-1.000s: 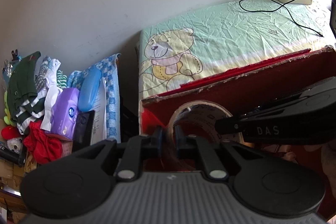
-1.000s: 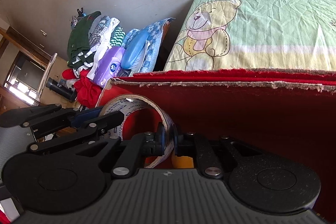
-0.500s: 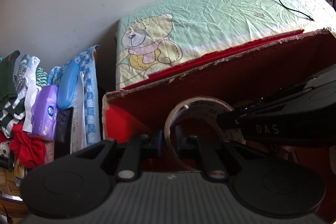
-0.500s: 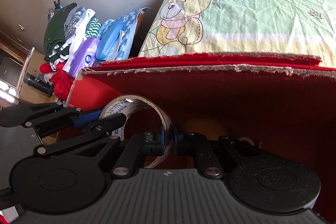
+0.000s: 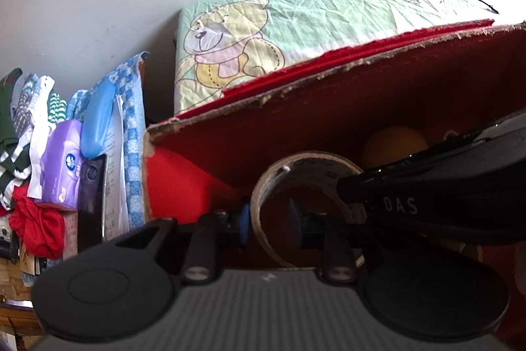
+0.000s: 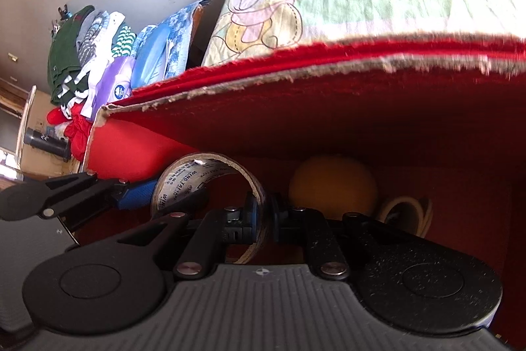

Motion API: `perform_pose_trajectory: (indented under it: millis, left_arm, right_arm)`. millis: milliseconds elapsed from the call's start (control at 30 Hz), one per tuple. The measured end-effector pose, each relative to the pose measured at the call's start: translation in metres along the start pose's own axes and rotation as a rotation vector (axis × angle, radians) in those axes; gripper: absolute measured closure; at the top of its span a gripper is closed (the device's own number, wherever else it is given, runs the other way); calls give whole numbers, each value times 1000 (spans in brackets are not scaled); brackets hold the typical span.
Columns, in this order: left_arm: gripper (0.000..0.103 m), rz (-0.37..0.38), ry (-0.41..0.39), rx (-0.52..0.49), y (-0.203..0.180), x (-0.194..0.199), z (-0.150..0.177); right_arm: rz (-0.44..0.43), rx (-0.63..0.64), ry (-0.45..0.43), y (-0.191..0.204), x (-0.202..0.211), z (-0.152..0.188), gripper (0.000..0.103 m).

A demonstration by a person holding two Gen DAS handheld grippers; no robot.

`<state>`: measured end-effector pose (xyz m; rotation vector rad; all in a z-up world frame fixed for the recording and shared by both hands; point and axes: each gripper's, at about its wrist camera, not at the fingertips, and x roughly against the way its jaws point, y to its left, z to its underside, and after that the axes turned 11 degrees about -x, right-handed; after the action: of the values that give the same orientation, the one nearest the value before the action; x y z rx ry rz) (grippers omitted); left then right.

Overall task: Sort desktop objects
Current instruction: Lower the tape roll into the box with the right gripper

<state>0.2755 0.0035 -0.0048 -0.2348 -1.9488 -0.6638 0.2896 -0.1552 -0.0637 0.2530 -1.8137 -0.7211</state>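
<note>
Tape roll [image 6: 210, 183] lower in red box [image 5: 328, 107] now; "DAS" on right gripper [image 5: 397, 204].

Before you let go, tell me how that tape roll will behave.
The tape roll looks like a thin, nearly spent ring: probably light. Held on edge by the right gripper, it may roll or topple flat once released. Core seems stiff.

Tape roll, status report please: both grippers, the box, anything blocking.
Left gripper open around tape roll wall. Right gripper shut on same roll, low inside red box. Orange ball and second tape roll lie beyond; drop spot unobstructed.
</note>
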Motion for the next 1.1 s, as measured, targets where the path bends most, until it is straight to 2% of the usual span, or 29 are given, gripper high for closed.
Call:
perform_pose_trajectory:
  millis: [367,567,1100]
  left_arm:
    - [67,-2,1,-10,-3,1,1]
    - [66,-17,9,-26,-6,0,0]
    - [63,23,-6,-14,-6,3,4]
  right_arm:
    - [-73,-98,10,-15,4,2,89]
    - [-96,-86,21,-14,4,1,82]
    - [-109,-104,26,-16,11,4,76]
